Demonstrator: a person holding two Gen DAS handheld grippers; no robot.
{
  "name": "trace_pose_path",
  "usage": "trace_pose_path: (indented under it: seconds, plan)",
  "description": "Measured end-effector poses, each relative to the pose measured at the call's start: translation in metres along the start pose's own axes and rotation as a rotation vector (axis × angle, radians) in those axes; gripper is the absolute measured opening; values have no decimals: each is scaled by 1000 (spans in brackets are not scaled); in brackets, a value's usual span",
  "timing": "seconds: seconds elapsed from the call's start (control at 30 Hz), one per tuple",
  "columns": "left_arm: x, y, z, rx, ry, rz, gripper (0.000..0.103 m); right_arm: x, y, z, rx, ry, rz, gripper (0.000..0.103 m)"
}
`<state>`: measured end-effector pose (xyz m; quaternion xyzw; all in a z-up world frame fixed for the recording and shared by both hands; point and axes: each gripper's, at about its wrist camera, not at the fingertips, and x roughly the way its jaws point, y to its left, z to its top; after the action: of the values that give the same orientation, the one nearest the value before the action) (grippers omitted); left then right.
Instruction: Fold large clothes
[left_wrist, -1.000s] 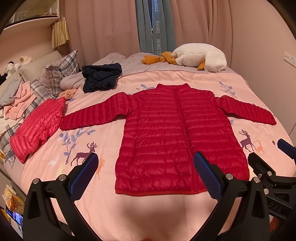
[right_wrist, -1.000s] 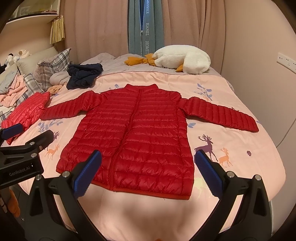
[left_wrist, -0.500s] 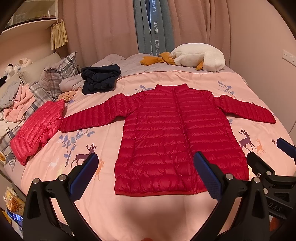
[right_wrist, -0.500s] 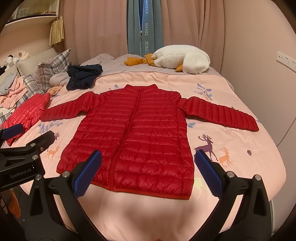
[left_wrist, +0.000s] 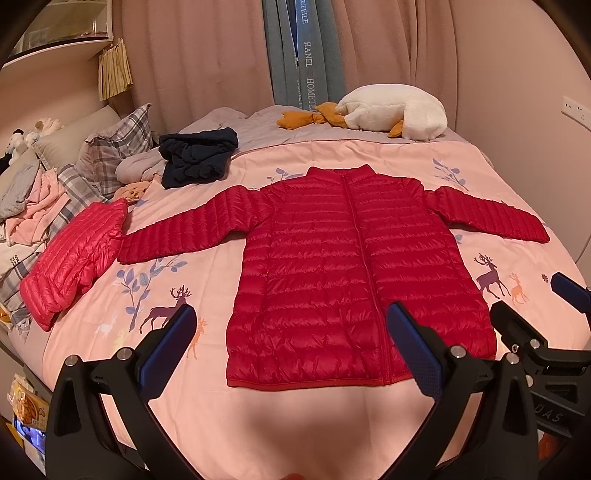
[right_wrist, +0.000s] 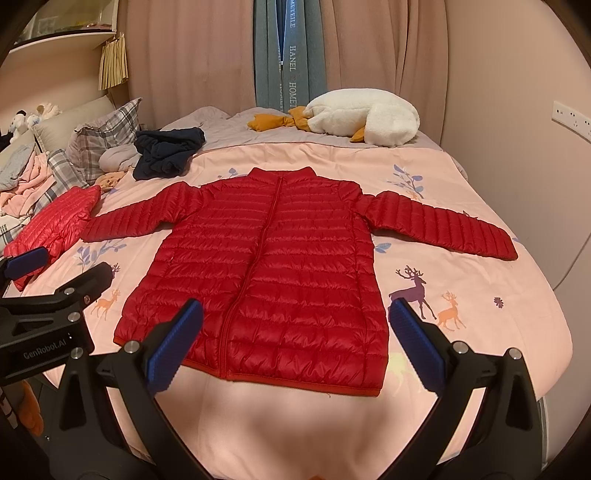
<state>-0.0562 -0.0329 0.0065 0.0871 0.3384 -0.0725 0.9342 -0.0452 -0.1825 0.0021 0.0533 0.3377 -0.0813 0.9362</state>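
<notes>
Slippage is our worry: with left gripper (left_wrist: 291, 343) and right gripper (right_wrist: 293, 339) both spread wide and empty above the red puffer jacket (left_wrist: 351, 269) lying flat on the bed (left_wrist: 303, 424), its slick quilting may slide from a shallow pinch.

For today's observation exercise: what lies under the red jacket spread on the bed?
The red jacket lies flat on a pink quilt printed with deer and leaves, visible all around it. Whatever print or object sits directly beneath the jacket is covered and cannot be seen.
</notes>
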Motion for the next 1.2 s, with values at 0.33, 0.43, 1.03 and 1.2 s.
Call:
trace_pose_path:
  seconds: [0.33, 0.43, 1.03, 1.2]
  plan:
    - [1, -1, -2, 4, 0, -1, 102, 0, 0, -1, 4, 1, -1, 101]
    - [1, -3, -4, 8, 0, -3, 102, 1, 0, -1, 4, 1, 0, 101]
    - [2, -5, -5, 15, 5, -5, 102, 1, -1, -2, 7, -1, 2, 101]
    - [2, -6, -5, 18, 7, -6, 102, 1, -2, -2, 8, -2, 2, 101]
